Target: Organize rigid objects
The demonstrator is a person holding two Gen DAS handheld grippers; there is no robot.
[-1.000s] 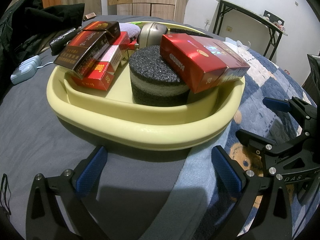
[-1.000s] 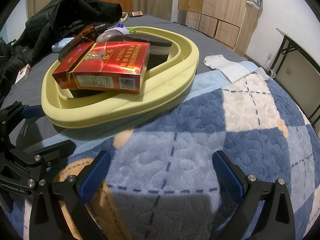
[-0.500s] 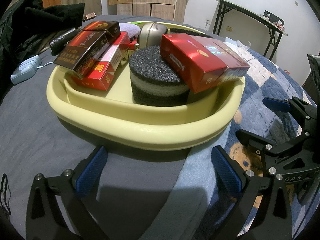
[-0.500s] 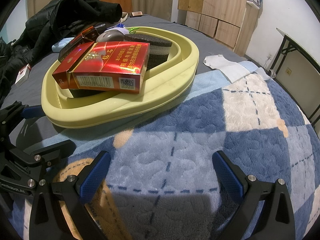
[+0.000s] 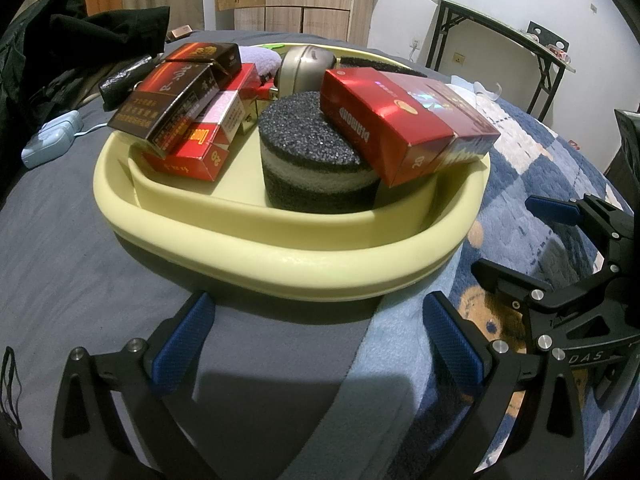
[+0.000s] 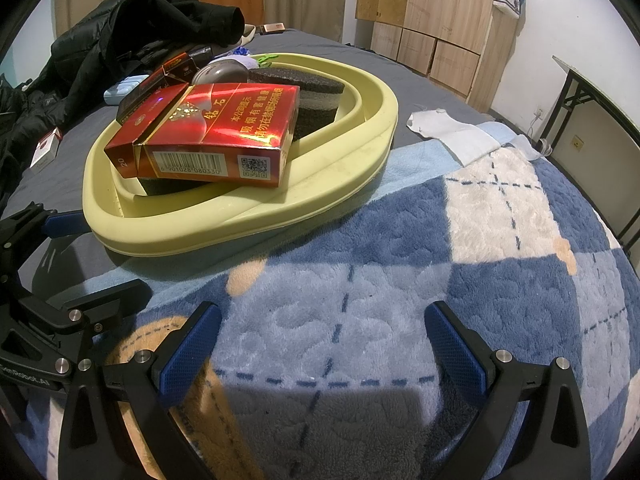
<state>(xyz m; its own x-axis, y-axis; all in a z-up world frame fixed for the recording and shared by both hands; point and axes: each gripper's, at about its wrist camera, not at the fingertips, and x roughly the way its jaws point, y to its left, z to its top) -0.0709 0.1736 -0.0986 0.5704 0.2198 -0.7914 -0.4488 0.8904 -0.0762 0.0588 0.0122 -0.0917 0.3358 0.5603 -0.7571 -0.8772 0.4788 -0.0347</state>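
Note:
A pale yellow basin (image 5: 304, 268) (image 6: 248, 224) rests on the bed ahead of both grippers. In it, a big red cigarette carton (image 5: 404, 124) (image 6: 216, 136) leans on a round black sponge (image 5: 316, 164). At the basin's left lie a dark brown cigarette box (image 5: 176, 96) and several red packs (image 5: 192, 156), with a silver rounded object (image 5: 306, 68) and a lilac cloth (image 5: 258, 60) behind. My left gripper (image 5: 316, 340) is open over the grey sheet, holding nothing. My right gripper (image 6: 324, 344) is open over the blue blanket, holding nothing; it also shows at the right edge (image 5: 532, 240) of the left wrist view.
A black jacket (image 6: 132, 32) is heaped at the far left. A light blue case (image 5: 50, 138) lies on the grey sheet, a small red-white pack (image 6: 44, 148) beside the jacket. White cloth (image 6: 452, 132) lies past the basin. A folding table (image 5: 500, 36) and wooden cabinets (image 6: 436, 16) stand behind.

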